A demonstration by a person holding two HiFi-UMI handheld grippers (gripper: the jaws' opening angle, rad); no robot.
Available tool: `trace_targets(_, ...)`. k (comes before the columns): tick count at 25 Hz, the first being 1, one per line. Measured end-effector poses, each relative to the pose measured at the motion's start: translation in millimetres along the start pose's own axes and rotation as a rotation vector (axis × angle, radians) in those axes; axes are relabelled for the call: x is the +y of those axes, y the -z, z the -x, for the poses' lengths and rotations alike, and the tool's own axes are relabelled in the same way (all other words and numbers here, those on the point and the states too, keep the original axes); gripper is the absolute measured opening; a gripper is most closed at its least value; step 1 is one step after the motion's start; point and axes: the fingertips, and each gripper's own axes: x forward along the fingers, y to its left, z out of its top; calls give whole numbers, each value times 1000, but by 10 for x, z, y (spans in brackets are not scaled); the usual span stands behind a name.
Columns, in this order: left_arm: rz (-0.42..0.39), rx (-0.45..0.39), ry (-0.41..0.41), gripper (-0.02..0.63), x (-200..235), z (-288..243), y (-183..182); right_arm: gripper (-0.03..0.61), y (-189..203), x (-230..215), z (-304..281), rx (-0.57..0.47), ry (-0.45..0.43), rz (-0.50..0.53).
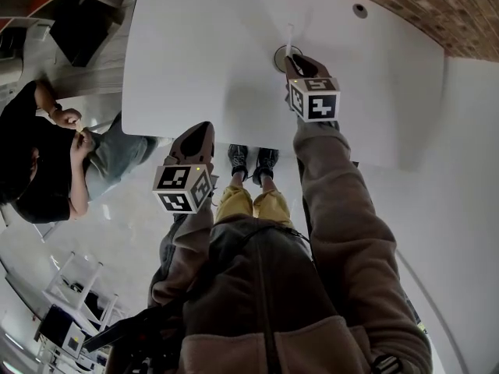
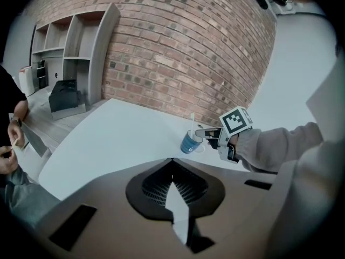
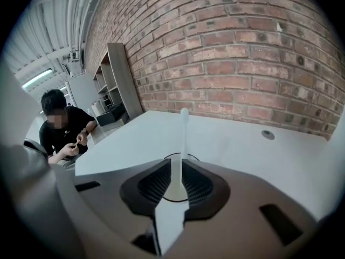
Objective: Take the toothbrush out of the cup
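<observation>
Right gripper (image 3: pixel 177 163) pinches toothbrush (image 3: pixel 184 128) standing in cup (image 2: pixel 189 143); left gripper (image 2: pixel 172 159) closed, empty, well apart, so the unheld cup may tip on a slanted lift.

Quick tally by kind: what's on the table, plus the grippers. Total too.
Round blue cup: 1
White plastic toothbrush, standing in the cup: 1
Round grey grommet set in the white table: 1
Handheld two-jaw grippers, left gripper and right gripper: 2
Total: 5
</observation>
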Motion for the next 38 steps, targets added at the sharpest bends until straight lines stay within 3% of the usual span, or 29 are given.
trace_targets(20,25,20,-26,3,174,112,162,46,-9,-119,-294,130,131,125)
trace_targets(28,3,-29,-14,3,99,239,-20,44,-334,118,205,-51,85,90)
trace_targets(38,-114,-221,111,3,-562,523,-870,45,-1002,531,1567,-283,46,71)
